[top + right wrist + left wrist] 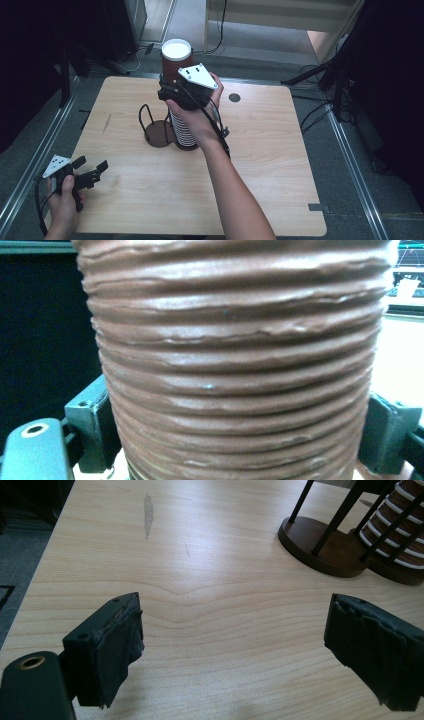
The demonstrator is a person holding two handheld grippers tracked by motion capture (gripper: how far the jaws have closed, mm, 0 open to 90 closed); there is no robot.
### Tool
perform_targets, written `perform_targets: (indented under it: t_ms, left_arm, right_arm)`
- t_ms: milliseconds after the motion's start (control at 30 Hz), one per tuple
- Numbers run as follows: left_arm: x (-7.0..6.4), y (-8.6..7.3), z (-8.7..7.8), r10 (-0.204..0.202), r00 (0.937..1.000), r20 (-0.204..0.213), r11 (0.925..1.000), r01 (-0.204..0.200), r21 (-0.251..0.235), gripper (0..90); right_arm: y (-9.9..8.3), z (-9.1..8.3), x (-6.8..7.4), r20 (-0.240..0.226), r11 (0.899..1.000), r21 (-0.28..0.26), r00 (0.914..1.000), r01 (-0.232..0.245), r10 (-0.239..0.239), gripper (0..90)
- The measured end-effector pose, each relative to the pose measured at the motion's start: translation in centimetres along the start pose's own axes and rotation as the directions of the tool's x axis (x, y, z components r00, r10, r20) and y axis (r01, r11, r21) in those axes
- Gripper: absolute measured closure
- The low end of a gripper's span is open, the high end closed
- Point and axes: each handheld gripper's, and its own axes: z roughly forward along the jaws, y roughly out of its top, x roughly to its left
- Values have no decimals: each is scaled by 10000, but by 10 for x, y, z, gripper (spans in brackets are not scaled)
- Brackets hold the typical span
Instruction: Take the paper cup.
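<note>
Wooden table (260,165), upright cup stack (178,80) pinched by right gripper (172,90) jaws, left gripper (92,172) jaws spread.

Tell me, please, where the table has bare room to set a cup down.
The whole right half of the wooden table is bare, from the right forearm out to its right edge. The near strip between the left gripper and that forearm is free too. It is crowded mid-table, around the cup holder and cup stack.

right hand (192,117) hides the cup stack's (182,132) middle.
</note>
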Motion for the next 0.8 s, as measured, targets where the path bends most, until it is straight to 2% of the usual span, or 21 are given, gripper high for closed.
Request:
perform_targets:
  t_ms: [200, 267, 533, 800]
  left_arm:
    - [-1, 0, -1, 72, 9999, 81, 9999, -71, -100, 90]
    - [-1, 0, -1, 117, 9999, 15, 9999, -116, -84, 90]
    - [-1, 0, 0, 117, 9999, -40, 9999, -118, -86, 90]
    - [-1, 0, 0, 124, 9999, -50, 9999, -125, -85, 90]
  right_arm:
    - [10, -1, 1, -15, 9999, -99, 10000, -26, 25, 118]
    - [14, -1, 1, -24, 9998, -107, 9999, -152, 152, 119]
    - [28, -4, 3, -145, 9993, -334, 9998, -159, 154, 118]
    - [38, -11, -3, -88, 9979, -569, 9995, -312, 307, 118]
